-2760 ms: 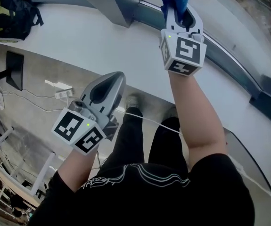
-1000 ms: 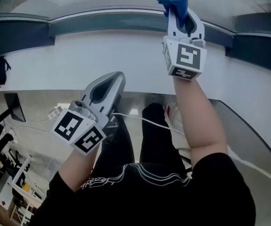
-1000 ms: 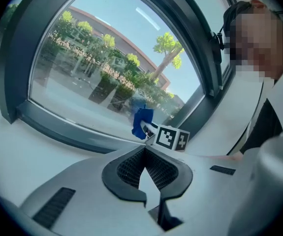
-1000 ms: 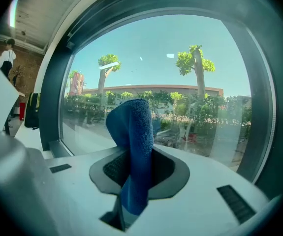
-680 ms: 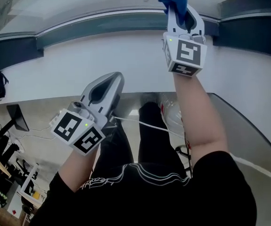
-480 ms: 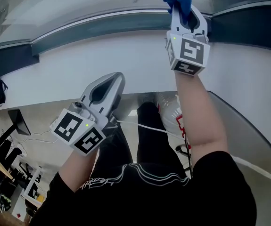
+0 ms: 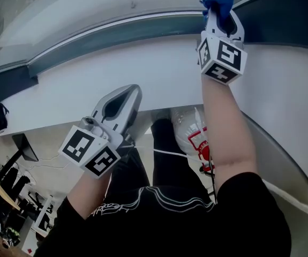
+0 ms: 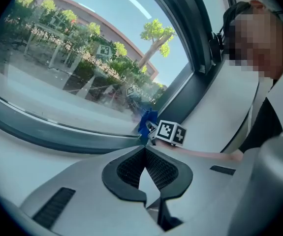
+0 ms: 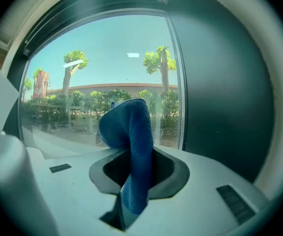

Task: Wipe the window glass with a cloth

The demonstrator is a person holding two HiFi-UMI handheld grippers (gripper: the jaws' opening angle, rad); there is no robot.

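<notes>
Clamping the blue cloth (image 9: 131, 132), right tongs (image 9: 135, 173) near glass (image 9: 77, 77); left tongs (image 8: 144, 154) closed, empty.

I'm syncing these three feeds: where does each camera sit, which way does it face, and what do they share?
Head view: on the person's head, looking steeply down at the white sill; shows arms, legs, left gripper, right gripper.
Left gripper view: rides the left gripper, facing the window glass over its shut, empty jaws.
Right gripper view: rides the right gripper, facing the glass over jaws shut on the blue cloth.
Shared: all three show the cloth.
</notes>
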